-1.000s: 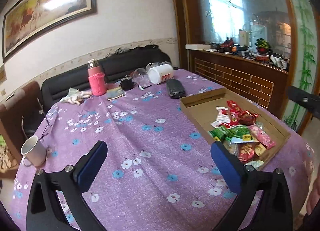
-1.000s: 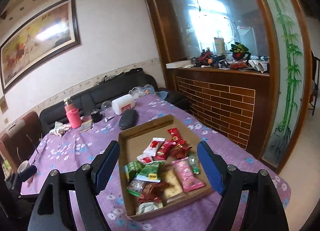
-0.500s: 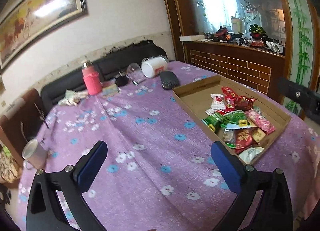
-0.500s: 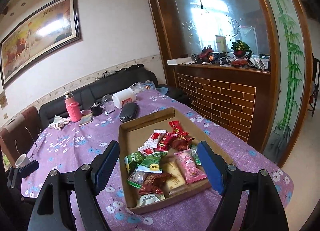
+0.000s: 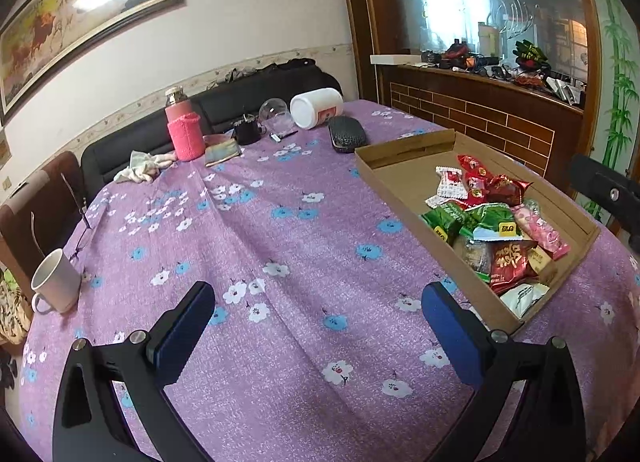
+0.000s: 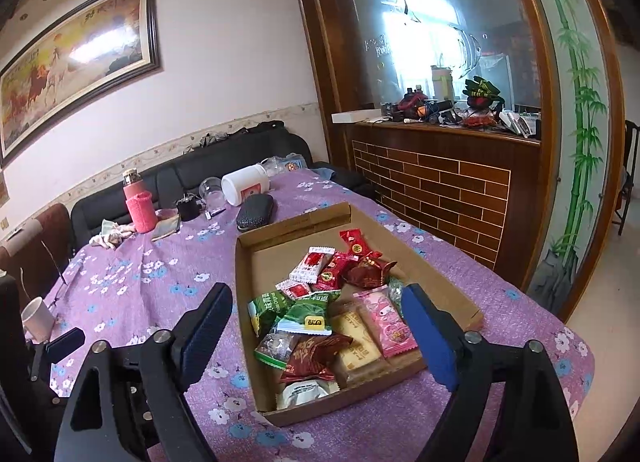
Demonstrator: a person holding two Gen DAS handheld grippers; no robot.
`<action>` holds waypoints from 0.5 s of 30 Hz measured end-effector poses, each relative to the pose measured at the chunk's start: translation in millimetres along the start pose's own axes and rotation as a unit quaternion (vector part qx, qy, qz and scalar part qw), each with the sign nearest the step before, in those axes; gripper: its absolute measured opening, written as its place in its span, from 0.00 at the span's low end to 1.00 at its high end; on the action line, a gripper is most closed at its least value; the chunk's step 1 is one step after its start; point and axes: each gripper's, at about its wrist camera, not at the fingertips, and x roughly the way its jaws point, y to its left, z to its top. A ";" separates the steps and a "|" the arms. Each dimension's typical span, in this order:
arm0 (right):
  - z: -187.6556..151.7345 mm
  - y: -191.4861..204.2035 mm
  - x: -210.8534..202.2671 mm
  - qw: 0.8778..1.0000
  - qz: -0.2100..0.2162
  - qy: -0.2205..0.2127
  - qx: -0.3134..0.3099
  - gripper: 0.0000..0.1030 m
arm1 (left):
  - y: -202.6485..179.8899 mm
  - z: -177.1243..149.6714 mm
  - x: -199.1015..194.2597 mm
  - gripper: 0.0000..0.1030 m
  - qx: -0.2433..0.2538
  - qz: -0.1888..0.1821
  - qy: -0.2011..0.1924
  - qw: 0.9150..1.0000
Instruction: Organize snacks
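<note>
Purple cloth printed with white and blue flowers covers the table (image 5: 280,246), which carries everything here. On its right side lies a shallow cardboard tray (image 6: 256,274) holding the snacks (image 6: 320,314): red, green, pink and tan wrapped packets piled loosely toward the near end, the far end of the tray bare. The right gripper (image 6: 316,336) hangs over the near part of that tray, its blue-padded jaws opening, wide apart and touching no packet. The left gripper (image 5: 318,328) hovers over bare cloth just left of the tray, its jaws spread wide with nothing between them. Toward the far edge stand a pink bottle (image 5: 182,128) and a white jar (image 5: 316,108) on its side, with a dark case (image 5: 346,134) beside the tray's far corner. A white mug (image 5: 54,282) sits at the left edge.
</note>
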 end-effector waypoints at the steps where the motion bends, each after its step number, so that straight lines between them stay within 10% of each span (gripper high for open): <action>1: -1.4 3.0 1.8 1.000 -0.002 0.000 -0.003 0.87 | -0.4 -0.1 0.2 1.00 0.002 0.001 0.000 1.000; 15: -9.5 4.2 15.4 1.000 -0.008 0.017 0.001 0.87 | -7.3 -4.2 3.6 1.00 0.020 0.009 0.008 1.000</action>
